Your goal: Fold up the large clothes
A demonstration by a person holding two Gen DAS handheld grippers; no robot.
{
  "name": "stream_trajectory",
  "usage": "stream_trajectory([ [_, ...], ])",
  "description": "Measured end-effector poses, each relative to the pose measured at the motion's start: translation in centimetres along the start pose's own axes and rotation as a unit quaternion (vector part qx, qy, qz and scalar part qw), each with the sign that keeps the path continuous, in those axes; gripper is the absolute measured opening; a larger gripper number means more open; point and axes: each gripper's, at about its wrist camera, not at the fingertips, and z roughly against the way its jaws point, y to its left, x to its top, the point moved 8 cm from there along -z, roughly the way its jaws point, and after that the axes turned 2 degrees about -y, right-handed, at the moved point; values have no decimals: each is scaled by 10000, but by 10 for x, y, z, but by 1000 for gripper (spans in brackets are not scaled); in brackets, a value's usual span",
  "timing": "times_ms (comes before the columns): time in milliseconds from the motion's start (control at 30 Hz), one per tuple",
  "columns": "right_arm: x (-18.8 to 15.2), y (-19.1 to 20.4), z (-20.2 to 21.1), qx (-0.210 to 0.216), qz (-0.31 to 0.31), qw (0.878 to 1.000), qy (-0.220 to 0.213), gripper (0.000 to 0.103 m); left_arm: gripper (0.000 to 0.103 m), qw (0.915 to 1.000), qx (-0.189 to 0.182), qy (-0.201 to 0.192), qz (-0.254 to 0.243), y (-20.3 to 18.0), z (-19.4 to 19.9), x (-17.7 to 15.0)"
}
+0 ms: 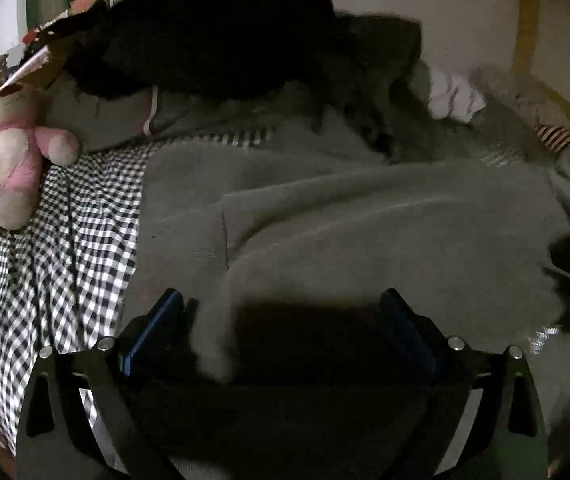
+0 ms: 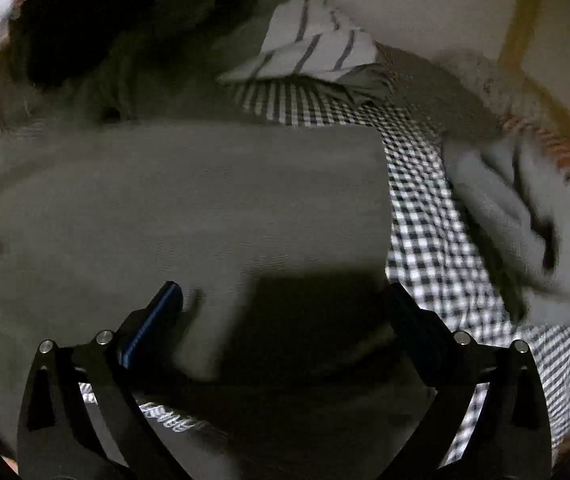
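**Ana:** Checked black-and-white bedding (image 1: 65, 240) covers the bed, with a pale wall (image 1: 445, 0) behind it and a strip of wooden frame (image 1: 527, 20) running up that wall.

**Ben:** And the garment to fold?

**Ana:** It's the grey garment (image 1: 365, 220), spread flat on the bedding with a fold line or seam across it. In the right wrist view the same grey garment (image 2: 185, 208) fills the middle, its right edge straight against the checks.

**Ben:** How do the jaws stand?

**Ana:** The left gripper (image 1: 285, 320) has its jaws wide apart above the cloth, nothing pinched between the blue pads; their shadow falls on the fabric. The right gripper (image 2: 285, 312) is the same, wide apart over the garment's near edge, holding nothing.

**Ben:** What else is on the bed?

**Ana:** A pink and white plush toy (image 1: 9, 168) lies at the left on the checks. A heap of black clothes (image 1: 213, 40) sits at the far side. At the right lies a striped grey-and-white piece (image 2: 317, 48), and a crumpled grey garment (image 2: 517, 216) sits on the bedding, apart from the flat one. Both views are blurred toward the edges.
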Motion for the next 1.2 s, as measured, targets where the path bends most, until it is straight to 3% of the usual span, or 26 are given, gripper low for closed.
stream_trajectory([
  [67,-5,20,8,128,356,9993,-9,99,97,9995,234,124,-194,1,-7,-13],
  [100,-13,30,6,153,594,9981,74,99,97,9992,198,277,-191,6,-16,-25],
  [167,-25,39,-9,97,1059,9942,168,99,97,9997,-23,210,-97,13,-21,-28],
  [333,-30,1,-14,448,706,9965,80,99,97,9997,-147,186,-90,14,-17,-32],
  [567,-13,11,-12,418,604,9973,57,99,97,9998,-123,84,-130,10,-14,-30],
  [633,10,15,3,913,277,9954,-99,99,97,9998,-43,-45,-174,9,-15,-30],
  [700,58,19,24,1778,-248,9827,-448,99,97,9997,37,-105,-218,7,-16,-29],
  [767,123,28,27,2196,-368,9727,-652,100,98,9998,74,-127,-156,7,-15,-26],
  [800,148,34,22,2171,-250,9734,-687,100,98,9998,73,-169,-59,6,-11,-20],
  [867,200,47,2,1953,27,9772,-827,99,97,9991,-221,-344,66,-3,0,-1],
  [933,246,59,-27,1803,137,9801,-824,99,97,9956,-495,-794,54,-17,18,41],
  [1033,285,67,-61,1581,191,9837,-835,99,97,9868,-1105,-1180,133,-36,15,114],
  [1100,301,69,-85,1696,67,9832,-672,99,97,9805,-1527,-1191,319,-42,-15,163],
  [1200,317,66,-105,1830,-186,9815,-535,99,97,9780,-1696,-819,902,-31,-89,217],
])
